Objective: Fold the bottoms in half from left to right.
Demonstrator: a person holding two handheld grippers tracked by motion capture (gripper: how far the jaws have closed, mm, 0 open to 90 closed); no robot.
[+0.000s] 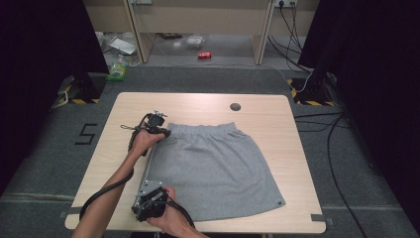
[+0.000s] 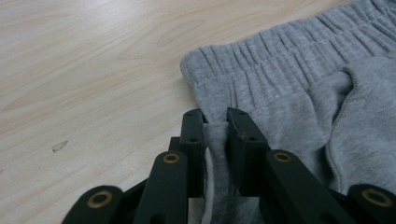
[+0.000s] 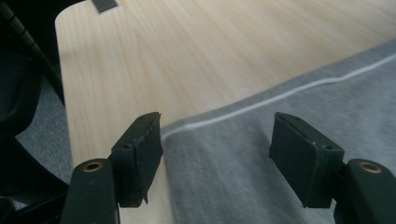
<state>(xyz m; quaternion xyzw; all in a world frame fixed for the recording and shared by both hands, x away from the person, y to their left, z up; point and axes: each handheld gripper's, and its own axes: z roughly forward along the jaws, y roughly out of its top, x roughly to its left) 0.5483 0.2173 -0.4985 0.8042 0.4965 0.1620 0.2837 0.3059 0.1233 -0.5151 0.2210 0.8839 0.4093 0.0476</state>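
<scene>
Item: grey jersey skirt with gathered elastic waistband (image 1: pixel 213 163); flat on light wooden desk (image 1: pixel 198 101), mid-desk toward near edge
Axis: waistband to far edge; hem to near edge
Left tongs (image 2: pixel 215 122): pinching waistband corner
Right tongs (image 3: pixel 217 149): open over hem corner
Progress: one corner held; hem grab, fold remaining

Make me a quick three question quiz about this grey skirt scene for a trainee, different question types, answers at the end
1. True or false: the left gripper is shut on the skirt beside its waistband.
2. Over which corner of the skirt do the right gripper jaws stand? A) near left corner by the hem B) far right corner by the waistband
3. Fill in: the right gripper's jaws are ____.

Key: 1 true, a fold of grey cloth is pinched between the jaws. 2 A. 3 open, with no cloth gripped.
</scene>
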